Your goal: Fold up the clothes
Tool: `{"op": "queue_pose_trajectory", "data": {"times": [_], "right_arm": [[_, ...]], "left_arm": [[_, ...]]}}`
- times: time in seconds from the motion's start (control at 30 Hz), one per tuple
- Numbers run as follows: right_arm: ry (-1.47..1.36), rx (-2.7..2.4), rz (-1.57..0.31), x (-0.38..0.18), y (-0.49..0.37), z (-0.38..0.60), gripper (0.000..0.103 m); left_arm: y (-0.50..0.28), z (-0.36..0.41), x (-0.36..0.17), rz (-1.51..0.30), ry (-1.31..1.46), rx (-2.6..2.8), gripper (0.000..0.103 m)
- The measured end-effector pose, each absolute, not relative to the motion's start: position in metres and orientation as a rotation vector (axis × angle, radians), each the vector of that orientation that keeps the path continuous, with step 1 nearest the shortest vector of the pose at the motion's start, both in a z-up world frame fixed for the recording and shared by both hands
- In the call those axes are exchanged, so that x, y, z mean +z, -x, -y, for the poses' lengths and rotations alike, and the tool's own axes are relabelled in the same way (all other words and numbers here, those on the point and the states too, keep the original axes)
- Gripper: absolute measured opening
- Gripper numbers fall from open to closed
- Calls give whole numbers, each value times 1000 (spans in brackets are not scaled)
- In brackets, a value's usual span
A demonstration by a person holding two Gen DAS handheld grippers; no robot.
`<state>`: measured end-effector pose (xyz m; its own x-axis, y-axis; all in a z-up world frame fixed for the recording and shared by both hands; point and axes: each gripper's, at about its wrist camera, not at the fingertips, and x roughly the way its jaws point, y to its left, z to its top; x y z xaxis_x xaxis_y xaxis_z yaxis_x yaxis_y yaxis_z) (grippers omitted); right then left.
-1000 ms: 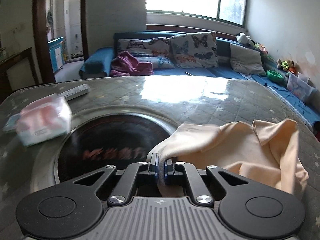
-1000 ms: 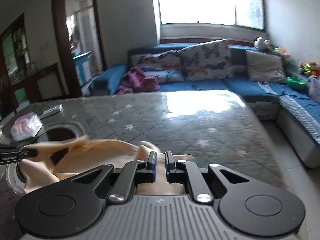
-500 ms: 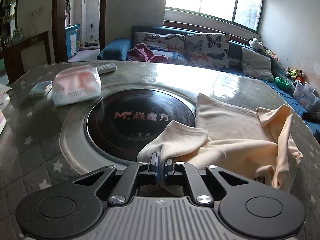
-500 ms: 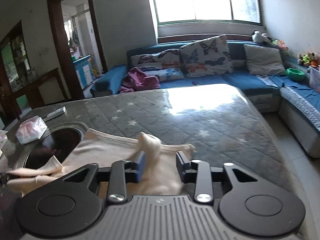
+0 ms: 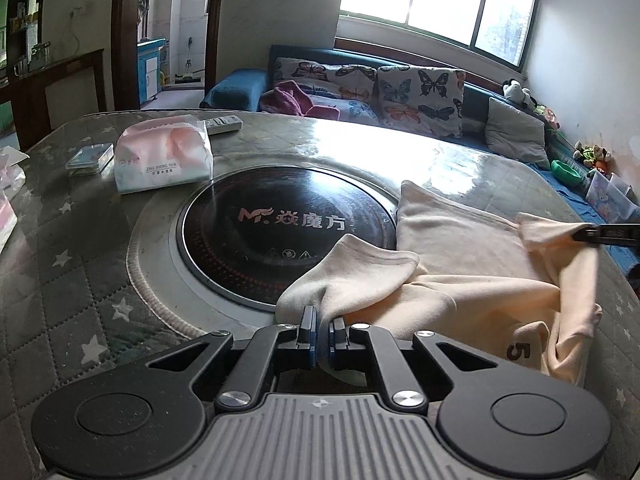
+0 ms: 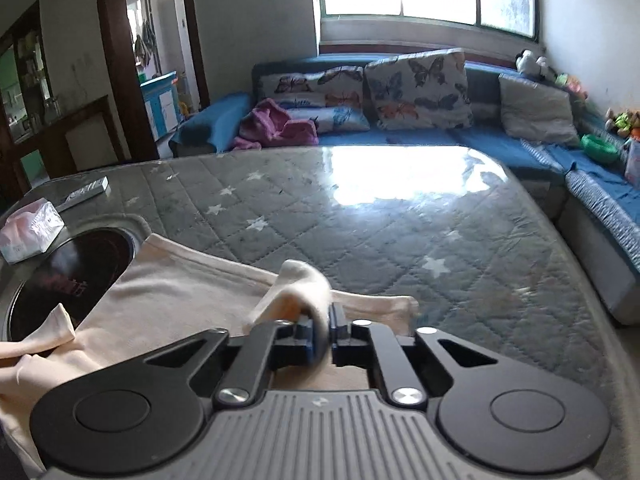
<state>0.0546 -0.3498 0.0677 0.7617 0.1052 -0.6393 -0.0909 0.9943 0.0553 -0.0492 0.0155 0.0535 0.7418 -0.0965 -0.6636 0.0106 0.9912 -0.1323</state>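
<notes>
While the pale peach cotton garment [image 5: 460,256] lies rumpled across the quilted grey bench [image 6: 360,224], the left gripper [image 5: 320,332] and right gripper [image 6: 322,334] each pinch a fold of it; folding looks barely begun.

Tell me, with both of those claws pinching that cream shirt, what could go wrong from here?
Both the left gripper and right gripper pinch only small bunches of the cream shirt, so a tug could pull the fabric free.

One flap already drapes onto the black cooktop; dragging might pull more cloth across it.

The shirt is bunched near the table's right edge, so part of it could slide off.
</notes>
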Motion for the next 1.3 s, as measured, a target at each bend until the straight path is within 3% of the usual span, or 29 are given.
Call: {"op": "queue_pose_trajectory", "data": {"times": [0.37,0.6,0.73,0.87,0.97,1.1,1.3], "right_arm": [[-40,-98,-520,111,60,415,5],[-167,-249,-558,81,121,450,7],[-207,-349,-627,52,139,470,18],[-243,-420,-640,43,147,490,43],[-255,-416,-632,42,156,494,46],[-181,-376,-643,43,151,481,57],[-64,-335,-684,36,129,459,63]], "left_arm": [[81,-25,53,-736,141,-62,6],[93,-32,49,-750,127,-39,6],[96,-35,46,-762,113,-28,6],[97,-41,48,-760,105,-5,6],[99,-46,52,-753,102,-6,7],[104,-37,61,-727,68,-54,8],[99,-3,69,-714,32,-173,9]]}}
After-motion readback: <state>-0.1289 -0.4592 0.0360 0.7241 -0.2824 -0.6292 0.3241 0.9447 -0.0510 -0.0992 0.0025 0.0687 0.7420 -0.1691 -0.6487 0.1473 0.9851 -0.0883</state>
